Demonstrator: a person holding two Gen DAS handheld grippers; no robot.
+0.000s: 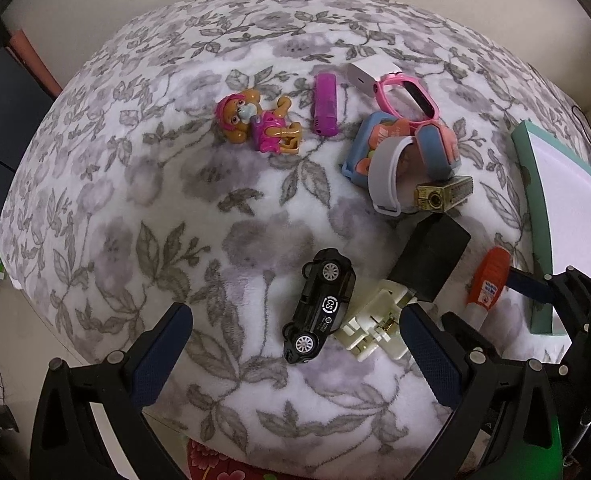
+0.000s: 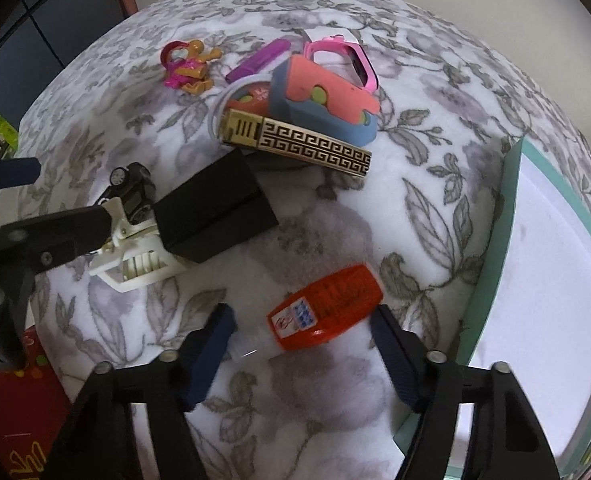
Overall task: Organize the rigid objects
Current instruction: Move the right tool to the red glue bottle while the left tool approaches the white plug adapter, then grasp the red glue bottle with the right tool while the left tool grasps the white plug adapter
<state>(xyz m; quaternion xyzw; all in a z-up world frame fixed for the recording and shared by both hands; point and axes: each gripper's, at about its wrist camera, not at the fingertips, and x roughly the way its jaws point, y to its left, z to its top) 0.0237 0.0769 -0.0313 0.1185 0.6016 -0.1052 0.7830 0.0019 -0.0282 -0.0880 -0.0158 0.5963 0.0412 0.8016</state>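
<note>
From the left wrist, the left gripper (image 1: 295, 330) hangs with its blue-padded fingers spread wide above the small black toy car (image 1: 320, 305) and the cream plastic clip (image 1: 375, 326), pinching nothing; the right gripper (image 1: 531, 286) shows at the right edge, astride the orange-and-white oblong plastic lighter (image 1: 489, 280). The shallow mint-green tray with a white floor (image 1: 535, 216) lies at the right of the floral fleece blanket (image 1: 135, 184), and what shows of it is bare. From the right wrist, the right gripper (image 2: 303, 330) straddles the same orange lighter (image 2: 327, 306), which lies flat on the fleece just left of the tray (image 2: 491, 240); the jaws stand half-spread, the right pad at or very near the lighter's edge, the left one clear, so nothing is pinched. To do this well, I would centre the lighter between the pads, grip across its narrow width, and lift straight. The tray's floor looks empty here too.
</note>
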